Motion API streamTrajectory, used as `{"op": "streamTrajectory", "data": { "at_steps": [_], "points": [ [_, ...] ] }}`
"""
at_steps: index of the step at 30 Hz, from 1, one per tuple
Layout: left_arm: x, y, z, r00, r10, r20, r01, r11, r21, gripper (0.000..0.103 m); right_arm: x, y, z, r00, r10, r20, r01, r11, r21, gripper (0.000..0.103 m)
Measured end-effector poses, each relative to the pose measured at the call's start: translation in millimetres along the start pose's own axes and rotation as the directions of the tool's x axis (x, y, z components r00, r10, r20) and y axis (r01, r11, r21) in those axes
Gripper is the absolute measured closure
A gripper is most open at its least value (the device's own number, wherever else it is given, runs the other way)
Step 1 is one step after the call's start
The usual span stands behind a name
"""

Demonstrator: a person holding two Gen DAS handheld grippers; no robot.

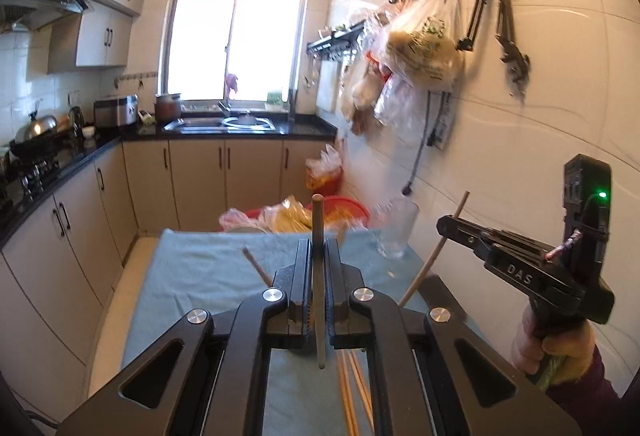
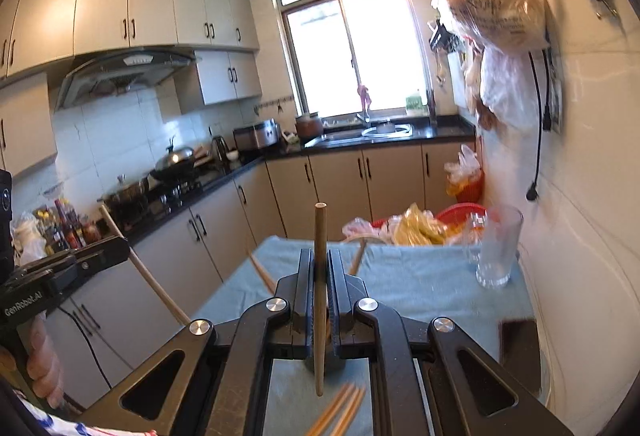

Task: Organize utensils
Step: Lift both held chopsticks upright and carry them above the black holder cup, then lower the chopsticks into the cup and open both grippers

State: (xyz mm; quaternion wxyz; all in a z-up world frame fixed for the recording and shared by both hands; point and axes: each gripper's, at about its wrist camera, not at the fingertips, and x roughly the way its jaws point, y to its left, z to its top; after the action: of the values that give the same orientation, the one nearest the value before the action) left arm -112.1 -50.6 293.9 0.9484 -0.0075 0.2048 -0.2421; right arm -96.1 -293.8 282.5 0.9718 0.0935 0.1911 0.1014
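Observation:
My left gripper (image 1: 318,260) is shut on a wooden chopstick (image 1: 318,236) held upright above the blue cloth (image 1: 208,276). My right gripper (image 2: 320,268) is shut on another wooden chopstick (image 2: 320,244), also upright. Each gripper shows in the other's view, the right one (image 1: 444,226) with its chopstick (image 1: 432,256) and the left one (image 2: 120,248) with its chopstick (image 2: 152,280). Several loose chopsticks (image 1: 352,392) lie on the cloth below the grippers, and they also show in the right wrist view (image 2: 340,408). A clear glass (image 2: 498,248) stands at the cloth's far right by the wall; it is blurred in the left wrist view (image 1: 396,230).
A dark-tipped chopstick (image 1: 256,266) lies on the cloth to the left. A red basket with plastic bags (image 2: 420,226) sits beyond the table. Bags hang from wall hooks (image 1: 420,43) on the right. Counter and cabinets (image 1: 72,211) run along the left.

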Motion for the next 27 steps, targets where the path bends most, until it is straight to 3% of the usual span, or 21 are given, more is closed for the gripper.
{"op": "streamTrajectory", "data": {
  "at_steps": [6,10,13,20,27],
  "points": [
    [43,2,20,1.000,0.024,-0.008,-0.024,1.000,-0.006,0.098,27,4,20,0.999,-0.007,0.042,0.006,1.000,0.016,0.096],
    [81,6,17,0.998,0.047,-0.051,-0.048,0.999,-0.017,0.098,50,1,15,0.998,-0.029,0.054,0.027,0.999,0.038,0.096],
    [96,8,16,0.996,0.078,-0.034,-0.079,0.997,-0.010,0.097,69,-7,7,0.999,-0.030,0.031,0.028,0.997,0.078,0.096],
    [106,13,15,0.995,0.096,-0.020,-0.097,0.995,-0.011,0.097,99,-22,-14,0.997,-0.047,-0.053,0.053,0.993,0.107,0.096],
    [114,13,25,0.995,0.096,-0.010,-0.096,0.995,-0.014,0.098,107,-25,-13,0.997,-0.052,-0.058,0.058,0.992,0.110,0.096]
  ]
}}
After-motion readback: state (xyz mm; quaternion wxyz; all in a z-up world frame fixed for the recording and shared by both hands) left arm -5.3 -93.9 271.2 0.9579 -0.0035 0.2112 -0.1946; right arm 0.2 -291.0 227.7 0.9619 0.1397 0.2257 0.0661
